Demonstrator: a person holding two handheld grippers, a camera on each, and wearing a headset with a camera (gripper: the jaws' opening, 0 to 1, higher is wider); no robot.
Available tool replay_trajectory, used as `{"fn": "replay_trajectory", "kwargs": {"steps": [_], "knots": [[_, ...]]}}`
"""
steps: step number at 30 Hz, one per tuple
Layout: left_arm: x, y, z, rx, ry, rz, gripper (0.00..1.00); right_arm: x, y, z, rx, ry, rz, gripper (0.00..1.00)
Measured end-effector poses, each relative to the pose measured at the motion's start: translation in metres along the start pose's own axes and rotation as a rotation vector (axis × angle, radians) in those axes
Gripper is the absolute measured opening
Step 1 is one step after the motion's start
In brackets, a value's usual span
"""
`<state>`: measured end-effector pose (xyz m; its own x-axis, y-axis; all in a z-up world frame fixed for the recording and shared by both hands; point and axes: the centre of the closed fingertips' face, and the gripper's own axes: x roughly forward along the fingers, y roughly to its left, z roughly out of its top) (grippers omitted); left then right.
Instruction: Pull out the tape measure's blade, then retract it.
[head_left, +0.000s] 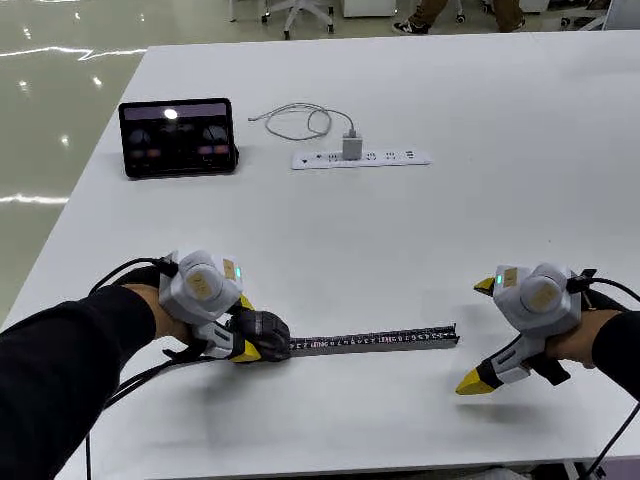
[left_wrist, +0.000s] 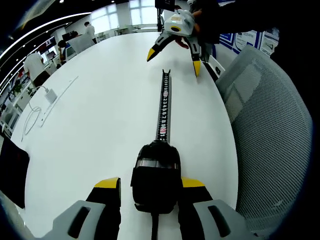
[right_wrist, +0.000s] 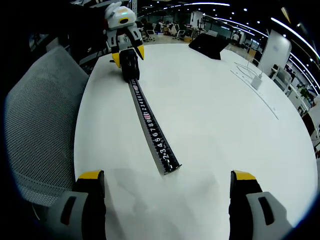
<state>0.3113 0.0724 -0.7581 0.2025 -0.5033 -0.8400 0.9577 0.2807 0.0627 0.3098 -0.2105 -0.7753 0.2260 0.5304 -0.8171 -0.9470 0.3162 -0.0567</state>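
Note:
The black tape measure (head_left: 262, 335) lies on the white table near its front edge. My left gripper (head_left: 243, 330) is shut on its case (left_wrist: 156, 175), with a yellow-tipped finger on each side. The blade (head_left: 375, 341) is drawn out flat along the table, numbers up, and its hook end (head_left: 455, 333) points at my right gripper (head_left: 478, 334). That gripper is open and holds nothing, a short way off the blade's tip. In the right gripper view the blade's end (right_wrist: 170, 167) lies just ahead of the wide gap between the fingers (right_wrist: 90, 176).
A dark tablet (head_left: 178, 137) stands at the back left. A white power strip (head_left: 360, 158) with a charger and looped cable (head_left: 300, 122) lies at the back centre. A grey mesh chair (left_wrist: 270, 125) stands by the table's front edge (head_left: 330, 470).

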Motion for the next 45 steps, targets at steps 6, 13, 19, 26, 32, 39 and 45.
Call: {"fn": "replay_trajectory", "kwargs": {"steps": [6, 13, 19, 26, 32, 39, 45], "knots": [[-0.013, 0.017, -0.005, -0.136, -0.036, 0.098, 0.6, -0.006, -0.001, 0.005, 0.02, -0.034, -0.026, 1.0], [-0.029, 0.025, -0.017, -0.281, -0.087, 0.14, 0.84, -0.01, 0.0, 0.003, 0.05, -0.059, -0.046, 1.0], [-0.043, 0.027, -0.028, -0.375, -0.138, 0.202, 1.0, -0.015, -0.002, -0.001, 0.108, -0.091, -0.08, 1.0], [-0.063, 0.024, -0.04, -0.457, -0.246, 0.298, 1.0, -0.024, 0.0, -0.001, 0.173, -0.148, -0.131, 1.0], [-0.078, 0.013, -0.045, -0.514, -0.337, 0.316, 1.0, -0.037, 0.01, 0.0, 0.157, -0.186, -0.16, 1.0], [-0.106, 0.015, -0.066, -0.58, -0.376, 0.395, 1.0, -0.054, 0.014, -0.004, 0.203, -0.253, -0.218, 1.0], [-0.122, 0.012, -0.083, -0.593, -0.384, 0.437, 1.0, -0.069, 0.016, -0.019, 0.28, -0.262, -0.271, 1.0]]}}
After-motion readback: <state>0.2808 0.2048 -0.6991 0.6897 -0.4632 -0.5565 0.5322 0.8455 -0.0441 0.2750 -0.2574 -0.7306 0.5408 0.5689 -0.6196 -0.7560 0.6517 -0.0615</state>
